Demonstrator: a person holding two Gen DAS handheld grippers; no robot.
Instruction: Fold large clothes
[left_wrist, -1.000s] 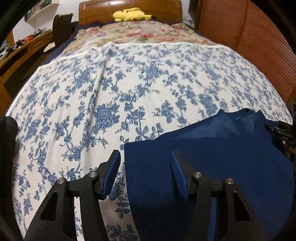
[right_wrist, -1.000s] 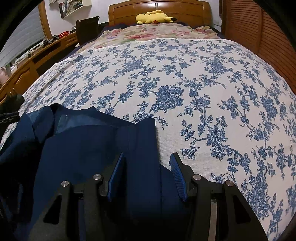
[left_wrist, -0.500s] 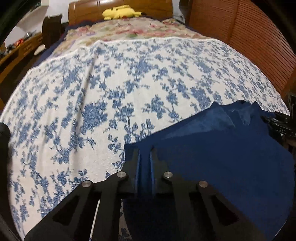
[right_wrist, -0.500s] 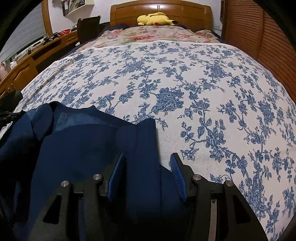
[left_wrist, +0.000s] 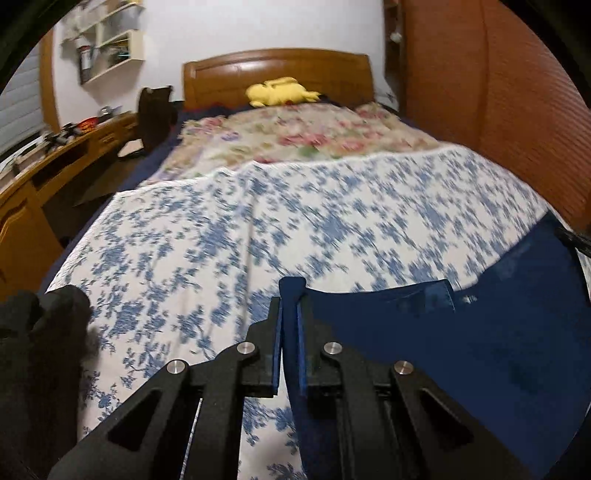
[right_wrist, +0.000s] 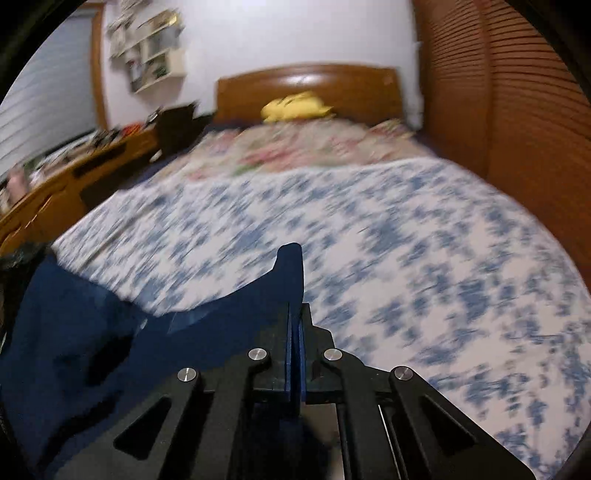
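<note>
A dark blue garment (left_wrist: 461, 350) hangs between my two grippers above the bed's blue-flowered white bedspread (left_wrist: 221, 240). My left gripper (left_wrist: 290, 306) is shut on the garment's left corner, which sticks up past the fingertips. My right gripper (right_wrist: 295, 310) is shut on the garment's other corner (right_wrist: 291, 266); the cloth (right_wrist: 110, 332) trails off to the left in that view. Both views are blurred by motion. The garment's lower part is hidden below the frames.
A wooden headboard (left_wrist: 277, 74) with a yellow plush toy (left_wrist: 280, 92) and a pink floral blanket (left_wrist: 295, 136) lie at the far end. A wooden wardrobe (left_wrist: 517, 110) runs along the right. A wooden desk (left_wrist: 55, 158) and dark chair (left_wrist: 155, 110) stand left.
The right gripper has shut on the garment; the left shut half a second earlier. Both have lifted the cloth off the bedspread and the views have tilted up toward the headboard.
</note>
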